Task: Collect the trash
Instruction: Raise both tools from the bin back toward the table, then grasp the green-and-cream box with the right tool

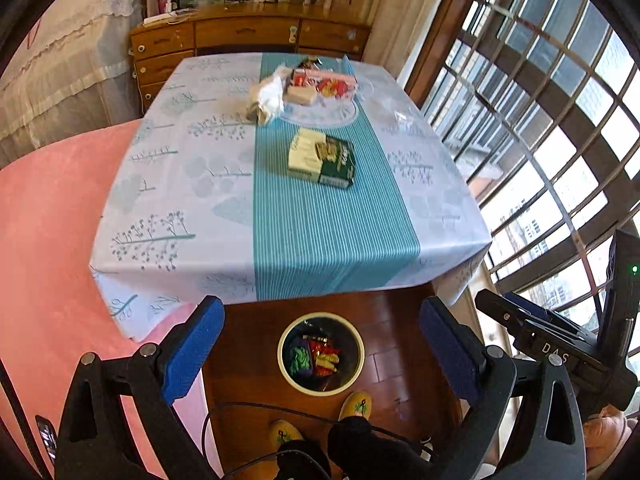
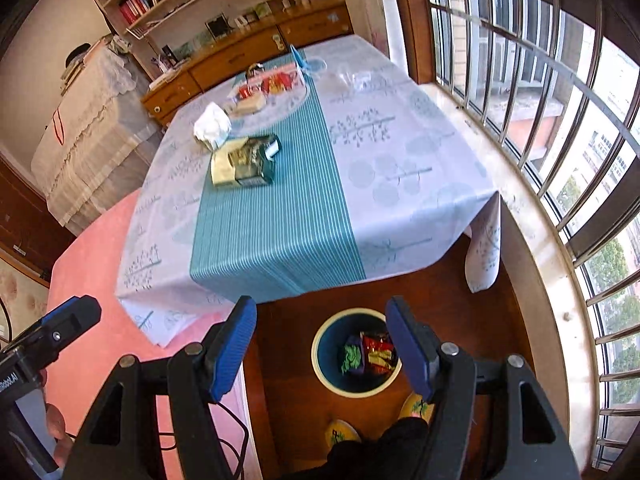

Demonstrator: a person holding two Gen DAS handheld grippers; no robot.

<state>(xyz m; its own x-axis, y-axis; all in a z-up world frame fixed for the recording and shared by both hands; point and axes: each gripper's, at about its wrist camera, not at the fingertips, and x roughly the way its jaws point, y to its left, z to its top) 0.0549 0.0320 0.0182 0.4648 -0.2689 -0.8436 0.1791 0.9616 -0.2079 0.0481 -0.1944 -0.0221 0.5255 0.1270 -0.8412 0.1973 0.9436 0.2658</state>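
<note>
Both the left gripper (image 1: 322, 346) and right gripper (image 2: 321, 344) gaped empty. The green-and-cream cardboard box (image 1: 321, 158) on the table (image 1: 168, 196) looked light, crushable; best pinched across its narrow sides.

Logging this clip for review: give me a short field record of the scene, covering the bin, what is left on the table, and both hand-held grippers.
bin: round waste bin on the wood floor in front of the table, holding wrappers
table: patterned tablecloth
nearest item on table: green and white box on the teal stripe
further back: crumpled white bag; plate of snack packets
left hand-held gripper: open, empty
right hand-held gripper: open, empty
</note>
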